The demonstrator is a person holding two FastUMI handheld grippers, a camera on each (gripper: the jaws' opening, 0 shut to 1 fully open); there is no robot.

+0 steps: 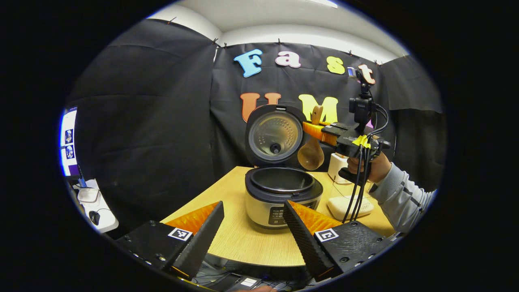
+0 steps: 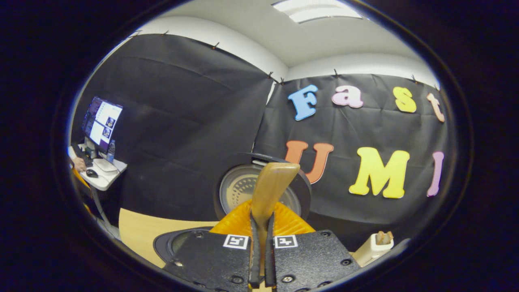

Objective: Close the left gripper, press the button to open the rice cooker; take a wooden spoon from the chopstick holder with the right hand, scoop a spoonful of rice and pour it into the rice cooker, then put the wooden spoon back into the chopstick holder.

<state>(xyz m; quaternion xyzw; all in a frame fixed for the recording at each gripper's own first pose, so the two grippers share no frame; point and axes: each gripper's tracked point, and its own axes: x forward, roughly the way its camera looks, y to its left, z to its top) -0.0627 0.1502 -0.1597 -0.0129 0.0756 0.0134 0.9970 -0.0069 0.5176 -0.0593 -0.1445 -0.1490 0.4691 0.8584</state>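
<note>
The rice cooker [image 1: 279, 198] stands open on the wooden table [image 1: 239, 239], its lid [image 1: 275, 136] upright behind the dark inner pot. My left gripper [image 1: 254, 202] is open, low in front of the cooker, holding nothing. My right gripper [image 1: 314, 132] hovers above and right of the pot, shut on the wooden spoon [image 1: 311, 154], whose bowl hangs down beside the lid. In the right gripper view the right gripper [image 2: 261, 219] clamps the spoon handle [image 2: 271, 186], which sticks up between its fingers, with the lid [image 2: 239, 188] behind. The white chopstick holder [image 1: 337, 166] [image 2: 375, 247] stands right of the cooker.
A clear container of white rice [image 1: 348, 205] sits on the table right of the cooker, under the sleeved hand [image 1: 371, 166] and its cables. A side desk with a monitor [image 1: 68, 142] [image 2: 101, 121] stands far left. The table's curved front edge lies just beyond my left fingers.
</note>
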